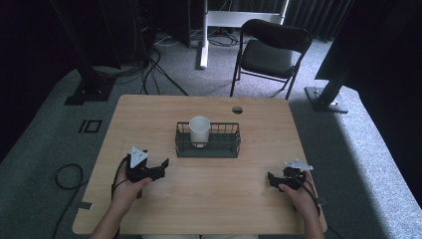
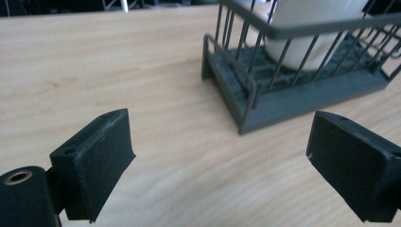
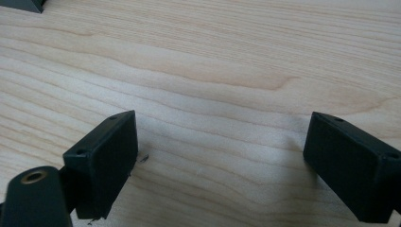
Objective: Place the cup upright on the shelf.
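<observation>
A dark wire basket [image 1: 219,148] stands in the middle of the wooden table [image 1: 149,114], and a white cup [image 1: 199,130] stands upright in its left part. My left gripper [image 1: 163,166] rests on the table to the basket's front left, open and holding nothing. In the left gripper view the basket [image 2: 283,97] and the cup [image 2: 307,33] lie ahead to the right of the open left gripper [image 2: 222,161]. My right gripper [image 1: 272,179] sits near the front right of the table, open. The right gripper [image 3: 222,161] has bare wood between its jaws.
A black folding chair [image 1: 271,50] stands on the carpet beyond the table. A round cable hole [image 1: 237,109] is near the table's far edge. Cables [image 1: 154,69] and black frame posts [image 1: 84,64] are on the floor at the back left.
</observation>
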Tool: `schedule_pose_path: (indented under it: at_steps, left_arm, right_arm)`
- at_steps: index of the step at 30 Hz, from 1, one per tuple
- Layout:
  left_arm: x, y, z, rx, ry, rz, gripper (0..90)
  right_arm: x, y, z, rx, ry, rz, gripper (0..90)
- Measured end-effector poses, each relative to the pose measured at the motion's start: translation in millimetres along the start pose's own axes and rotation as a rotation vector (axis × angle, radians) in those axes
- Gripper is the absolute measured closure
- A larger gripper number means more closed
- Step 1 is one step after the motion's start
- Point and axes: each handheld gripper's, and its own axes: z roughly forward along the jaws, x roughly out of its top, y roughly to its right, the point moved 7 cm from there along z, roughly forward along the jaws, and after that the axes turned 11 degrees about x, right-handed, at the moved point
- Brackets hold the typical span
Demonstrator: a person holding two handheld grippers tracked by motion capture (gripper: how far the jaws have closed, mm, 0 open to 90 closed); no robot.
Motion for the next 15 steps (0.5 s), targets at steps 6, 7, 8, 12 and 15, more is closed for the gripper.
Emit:
schedule_pose_path:
  at_steps: [6, 7, 8, 12, 15]
  left_arm:
    - [-13.4, -5.0, -6.3, -0.026, -0.037, 0.014, 8.3]
    - [-17.0, -4.0, -8.9, -0.046, -0.048, 0.026, 8.3]
    - [-19.2, -3.5, -10.1, -0.054, -0.057, 0.035, 8.3]
    - [-24.2, -1.2, -12.8, -0.076, -0.068, 0.070, 8.3]
    - [-30.0, 0.5, -15.5, -0.098, -0.089, 0.109, 8.3]
  right_arm:
    - [0.0, 0.0, 0.0, 0.000, 0.001, 0.000, 10.5]
    - [0.0, 0.0, 0.0, 0.000, 0.000, 0.000, 10.5]
    - [0.0, 0.0, 0.0, 0.000, 0.000, 0.000, 10.5]
    - [0.0, 0.0, 0.0, 0.000, 0.000, -0.001, 10.5]
    - [0.0, 0.0, 0.0, 0.000, 0.000, -0.001, 10.5]
